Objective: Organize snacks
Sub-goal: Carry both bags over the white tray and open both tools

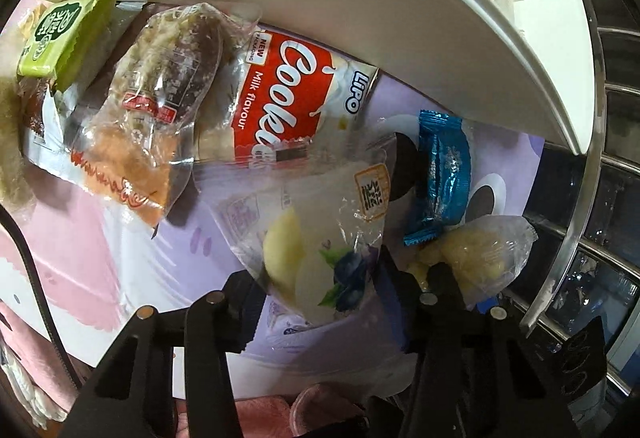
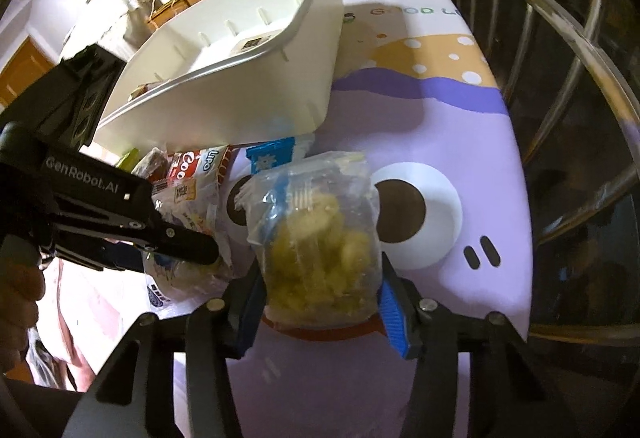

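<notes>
Between my left gripper [image 1: 316,290] fingers sits a clear pastry packet [image 1: 316,238] with a blueberry print, its lower end down between the pads. My jaws stand partly closed around it; I cannot tell whether the pads actually press the film. It lies on the purple table cover [image 1: 192,250], with a blue wrapped sweet [image 1: 440,174] just beside it, a red-and-white cookie pack [image 1: 296,94] behind, a clear-wrapped bread roll [image 1: 160,98] and a green packet [image 1: 60,34] farther left. A white bin [image 1: 460,18] stands over the pile. This packet looks light, soft and slippery, and the pastry inside would crush, so I judge the best hold is across the filled middle, gently.

From my right side, my right gripper [image 2: 320,294] has a clear bag of yellow snack pieces [image 2: 320,230] between its blue pads. They sit against the bag's lower sides, so I read it as gripped, though lightly. My other gripper [image 2: 120,218] reaches in from the left. That bag is crinkly and loose, the contents brittle; I would hold low around the bulk, not the empty top.
</notes>
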